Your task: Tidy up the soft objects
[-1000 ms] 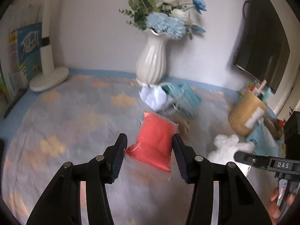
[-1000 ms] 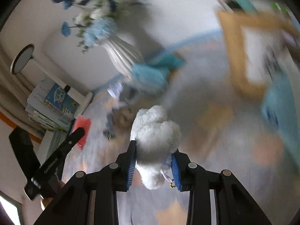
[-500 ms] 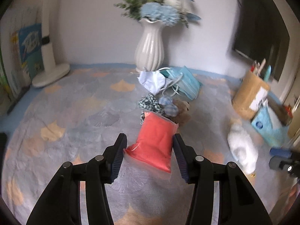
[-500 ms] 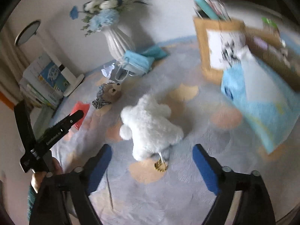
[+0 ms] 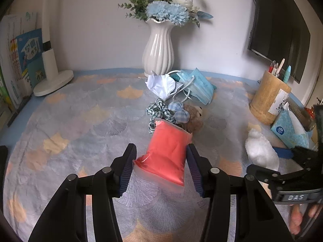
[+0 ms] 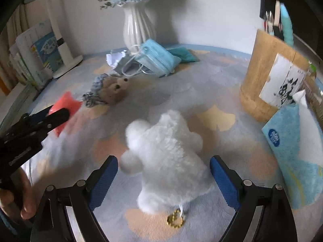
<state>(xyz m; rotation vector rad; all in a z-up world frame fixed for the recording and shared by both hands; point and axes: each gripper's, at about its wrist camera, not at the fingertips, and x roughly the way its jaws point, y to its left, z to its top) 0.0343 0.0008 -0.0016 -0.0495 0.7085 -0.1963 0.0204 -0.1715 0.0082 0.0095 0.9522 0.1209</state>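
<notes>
My left gripper [image 5: 160, 166] is shut on a red soft pouch [image 5: 167, 151] in clear plastic and holds it above the cloth, just in front of a brown teddy with checked blue fabric [image 5: 181, 115]. The pouch [image 6: 64, 111] and teddy [image 6: 113, 90] also show in the right wrist view. My right gripper [image 6: 163, 179] is open, its jaws wide on either side of a white plush toy [image 6: 167, 161] that lies on the cloth with a gold ring. The plush [image 5: 261, 151] lies at the right in the left wrist view.
A white vase of flowers [image 5: 158, 48] stands at the back, with blue face masks [image 5: 198, 88] and crumpled white paper [image 5: 161, 84] before it. A bamboo pen holder [image 5: 269, 98] and a blue tissue pack [image 5: 288, 129] stand at the right. A lamp base [image 5: 53, 80] and books are at the left.
My right gripper opened and let go of the white plush, which now lies on the cloth. My left gripper kept hold of the red pouch and drew nearer the teddy.
</notes>
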